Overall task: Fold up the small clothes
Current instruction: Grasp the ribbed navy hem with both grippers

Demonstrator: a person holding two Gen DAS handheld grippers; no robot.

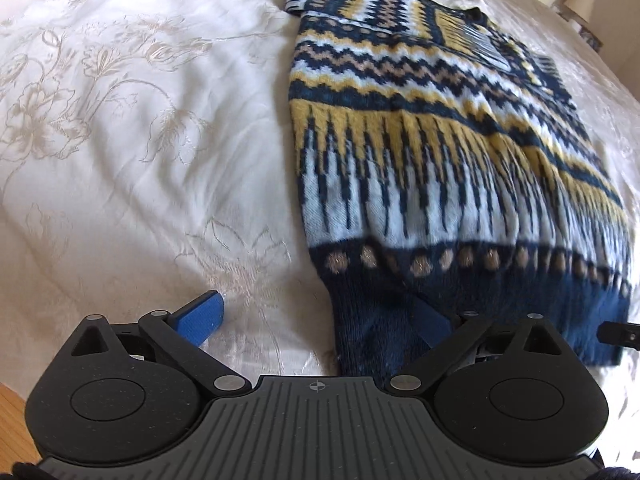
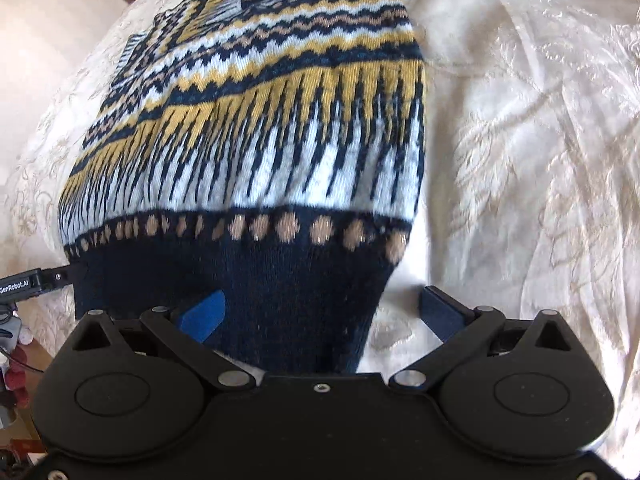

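Observation:
A knit sweater (image 1: 420, 152) with navy, yellow, white and tan bands lies flat on a white bed, its navy hem nearest me; it also fills the right wrist view (image 2: 256, 140). My left gripper (image 1: 316, 316) is open, its jaws wide apart around the hem's left corner: the left blue pad (image 1: 200, 318) lies on the bedspread, the right pad (image 1: 430, 320) under or against the navy hem. My right gripper (image 2: 324, 312) is open around the hem's right corner, left pad (image 2: 202, 314) against the knit, right pad (image 2: 440, 310) over the bedspread.
The white floral embroidered bedspread (image 1: 140, 140) extends to both sides of the sweater. A lamp (image 1: 580, 2) stands beyond the bed's far right. Wooden floor (image 1: 12, 420) shows at the lower left. The other gripper's tip (image 2: 24, 282) shows at the hem's left edge.

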